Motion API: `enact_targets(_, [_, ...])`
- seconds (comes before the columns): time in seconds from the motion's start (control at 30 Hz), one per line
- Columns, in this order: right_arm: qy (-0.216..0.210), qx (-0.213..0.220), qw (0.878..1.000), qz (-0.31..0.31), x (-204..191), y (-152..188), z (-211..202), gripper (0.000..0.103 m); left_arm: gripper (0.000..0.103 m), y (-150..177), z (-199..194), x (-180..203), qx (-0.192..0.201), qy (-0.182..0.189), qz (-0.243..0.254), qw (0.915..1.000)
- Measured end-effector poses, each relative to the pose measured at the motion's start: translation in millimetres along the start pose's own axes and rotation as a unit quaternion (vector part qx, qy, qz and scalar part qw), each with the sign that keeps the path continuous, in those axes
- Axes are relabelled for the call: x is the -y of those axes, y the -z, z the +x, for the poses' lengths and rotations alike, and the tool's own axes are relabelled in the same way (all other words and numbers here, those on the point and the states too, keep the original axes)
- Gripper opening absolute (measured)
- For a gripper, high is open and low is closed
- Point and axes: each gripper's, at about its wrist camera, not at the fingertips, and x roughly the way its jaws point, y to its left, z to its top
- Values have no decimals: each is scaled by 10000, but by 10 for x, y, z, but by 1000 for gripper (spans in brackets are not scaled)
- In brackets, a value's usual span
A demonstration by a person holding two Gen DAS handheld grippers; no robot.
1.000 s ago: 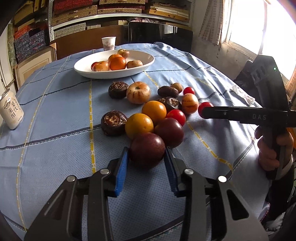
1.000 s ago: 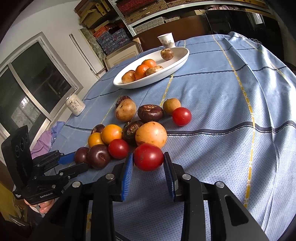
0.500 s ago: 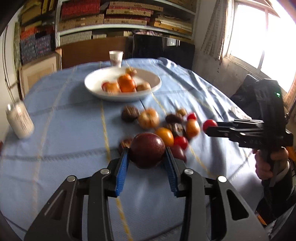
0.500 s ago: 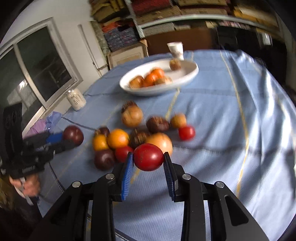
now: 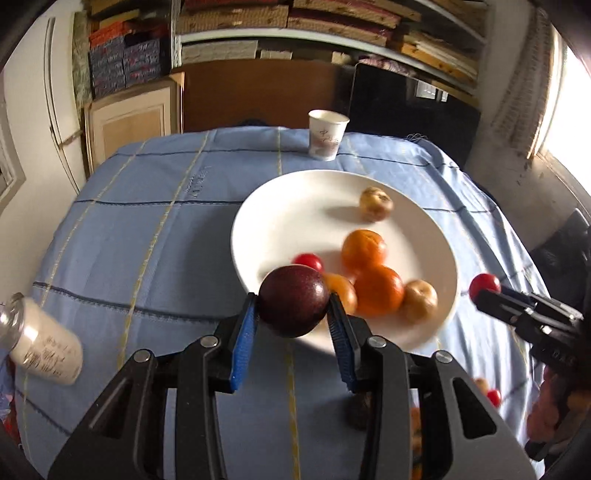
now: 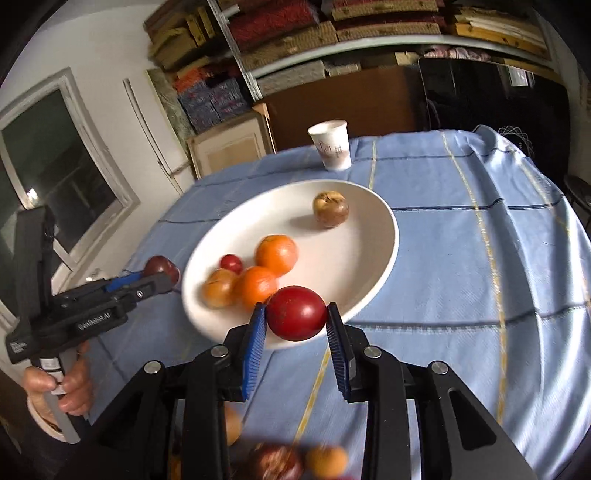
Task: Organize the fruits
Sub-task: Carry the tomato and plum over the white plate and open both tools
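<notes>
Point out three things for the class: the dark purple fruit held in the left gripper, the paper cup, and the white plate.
dark purple fruit (image 5: 293,301), left wrist view, middle of its front face.
paper cup (image 6: 332,147), right wrist view, its side wall.
white plate (image 5: 288,218), left wrist view, bare inner surface.

I'm working in what looks like a lived-in home, a dining room doubling as storage. A blue checked tablecloth (image 6: 480,258) covers the table, with a white plate (image 5: 280,221) of fruit and a paper cup (image 5: 327,134) on it. Behind, shelves (image 6: 332,33) are crammed with folded fabrics and boxes. A window (image 6: 48,173) sits in the white wall.
</notes>
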Motion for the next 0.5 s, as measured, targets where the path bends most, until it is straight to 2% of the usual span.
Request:
enact_targets(0.17, [168,-98,9998,36,39,-83,269,35,39,-78,243,-20,-144,-70,-54,9999])
enact_targets(0.23, [183,-76,9998,17,40,-110,294,46,58,-81,246,-16,-71,-112,-50,9999])
enact_targets(0.27, [209,-72,9998,-17,26,-111,277,46,73,-73,185,-9,55,-152,-38,9999])
enact_targets(0.3, [175,-60,9998,-57,19,-106,245,50,82,-59,115,0,168,-179,-22,9997])
enact_targets(0.4, [-25,102,9997,-207,-13,-20,7,52,92,50,-212,44,503,-149,87,9986])
enact_targets(0.5, [-8,341,9982,-493,-25,169,-240,53,97,281,-509,74,734,-43,90,9973])
